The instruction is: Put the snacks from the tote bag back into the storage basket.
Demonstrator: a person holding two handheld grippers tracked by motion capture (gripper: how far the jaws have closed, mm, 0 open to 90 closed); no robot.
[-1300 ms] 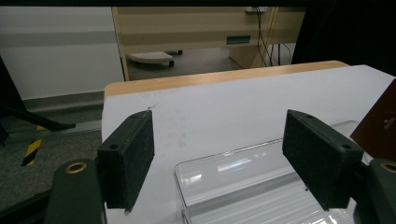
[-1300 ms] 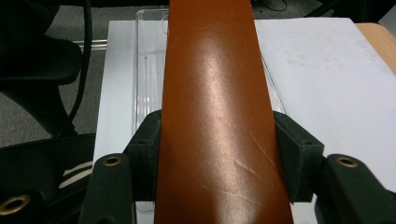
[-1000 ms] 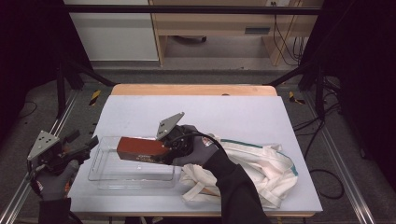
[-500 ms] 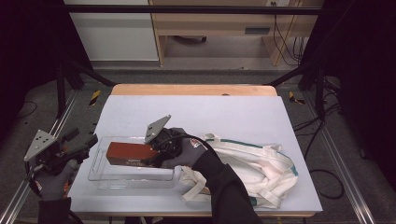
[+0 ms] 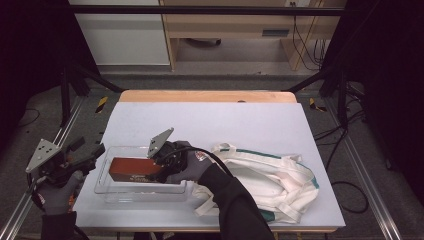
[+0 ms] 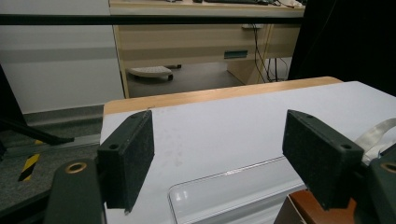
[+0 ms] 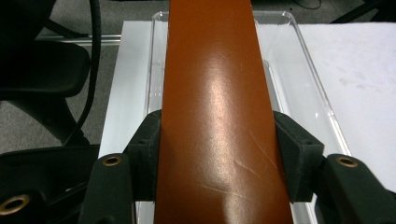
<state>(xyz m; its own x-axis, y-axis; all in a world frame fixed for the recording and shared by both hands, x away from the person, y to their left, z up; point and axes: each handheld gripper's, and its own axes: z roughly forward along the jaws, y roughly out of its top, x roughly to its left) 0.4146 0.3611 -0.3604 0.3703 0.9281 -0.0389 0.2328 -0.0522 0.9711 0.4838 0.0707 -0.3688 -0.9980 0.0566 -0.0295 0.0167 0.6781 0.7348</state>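
Note:
A reddish-brown box (image 5: 131,169) hangs inside a clear plastic tray (image 5: 116,196) at the table's front left. My right gripper (image 5: 159,165) is shut on the box's right end; in the right gripper view the box (image 7: 217,112) runs straight away from me between both pads (image 7: 148,149), over the tray (image 7: 303,79). My left gripper (image 5: 85,155) is held off the table's left edge, beside the tray, open with nothing between its jaws. In the left gripper view its pads (image 6: 128,156) stand wide apart above the tray's rim (image 6: 224,179) and a corner of the box (image 6: 317,214).
A white cloth bag with green trim (image 5: 265,175) lies crumpled at the front right, just beside the tray. The white table top (image 5: 220,120) stretches bare behind them to a wooden back edge (image 5: 205,96). Metal frame rails (image 5: 75,120) flank the table.
My right gripper has carried the box leftward and down into the tray. The left gripper has barely moved.

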